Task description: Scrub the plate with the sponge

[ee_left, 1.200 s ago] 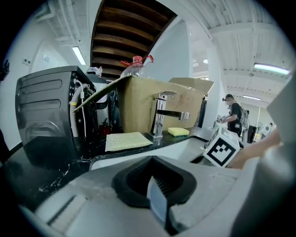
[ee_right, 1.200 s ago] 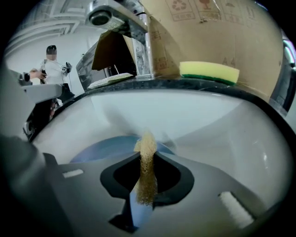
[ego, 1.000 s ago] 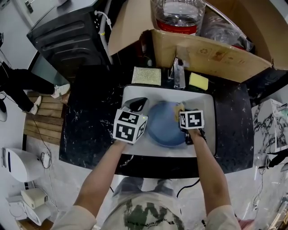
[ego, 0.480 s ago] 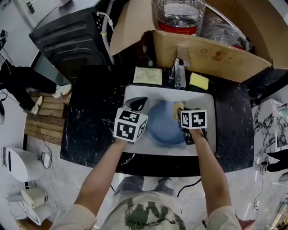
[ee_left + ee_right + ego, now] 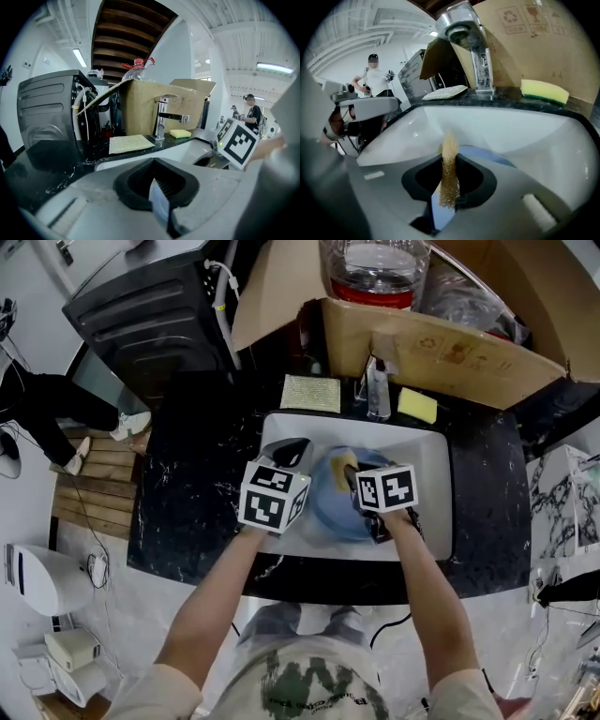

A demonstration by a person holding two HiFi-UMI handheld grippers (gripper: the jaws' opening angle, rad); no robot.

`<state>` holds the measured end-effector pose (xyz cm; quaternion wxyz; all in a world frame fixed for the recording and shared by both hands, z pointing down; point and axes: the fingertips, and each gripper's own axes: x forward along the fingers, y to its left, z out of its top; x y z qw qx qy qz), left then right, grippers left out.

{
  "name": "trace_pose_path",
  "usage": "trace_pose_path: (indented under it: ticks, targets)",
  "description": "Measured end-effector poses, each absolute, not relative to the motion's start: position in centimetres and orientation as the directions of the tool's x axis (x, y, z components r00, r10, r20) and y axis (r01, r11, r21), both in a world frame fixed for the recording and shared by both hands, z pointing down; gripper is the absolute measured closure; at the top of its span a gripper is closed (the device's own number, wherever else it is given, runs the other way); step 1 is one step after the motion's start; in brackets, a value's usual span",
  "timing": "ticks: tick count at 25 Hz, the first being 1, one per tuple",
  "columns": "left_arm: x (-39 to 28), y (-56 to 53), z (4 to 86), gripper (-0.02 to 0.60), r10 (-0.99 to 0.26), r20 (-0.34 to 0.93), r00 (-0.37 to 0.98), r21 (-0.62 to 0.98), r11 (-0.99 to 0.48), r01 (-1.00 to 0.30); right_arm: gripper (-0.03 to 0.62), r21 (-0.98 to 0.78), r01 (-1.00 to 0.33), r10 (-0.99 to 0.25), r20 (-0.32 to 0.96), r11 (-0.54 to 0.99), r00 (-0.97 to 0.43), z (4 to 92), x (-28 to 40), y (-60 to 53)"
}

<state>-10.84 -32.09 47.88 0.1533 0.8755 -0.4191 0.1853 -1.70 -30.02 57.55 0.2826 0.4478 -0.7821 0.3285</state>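
While the left gripper (image 5: 287,457) clamps the blue plate (image 5: 330,510) by its left rim inside the sink (image 5: 433,493), the right gripper (image 5: 352,476) pinches a thin tan sponge (image 5: 341,465) edge-on over that plate, near the sink's middle.

The sink (image 5: 433,457) was viewed steeply from overhead in the head view. The camera on the left gripper (image 5: 289,456) was held low at the basin's rim, and that on the right gripper (image 5: 349,472) nearer, over the basin. Both were aimed at the tap (image 5: 162,117), which was shared by all three views.
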Motion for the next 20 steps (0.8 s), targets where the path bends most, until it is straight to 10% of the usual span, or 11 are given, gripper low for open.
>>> trace_pose_path:
  ticks: [20]
  targets:
    - [-11.3,-32.0,48.3,0.581,-0.675,0.460,0.577,0.118,-0.598,-0.793,0.523,-0.308,-0.849,-0.310,0.833,0.430,-0.459,61.8,-4.2,-26.7]
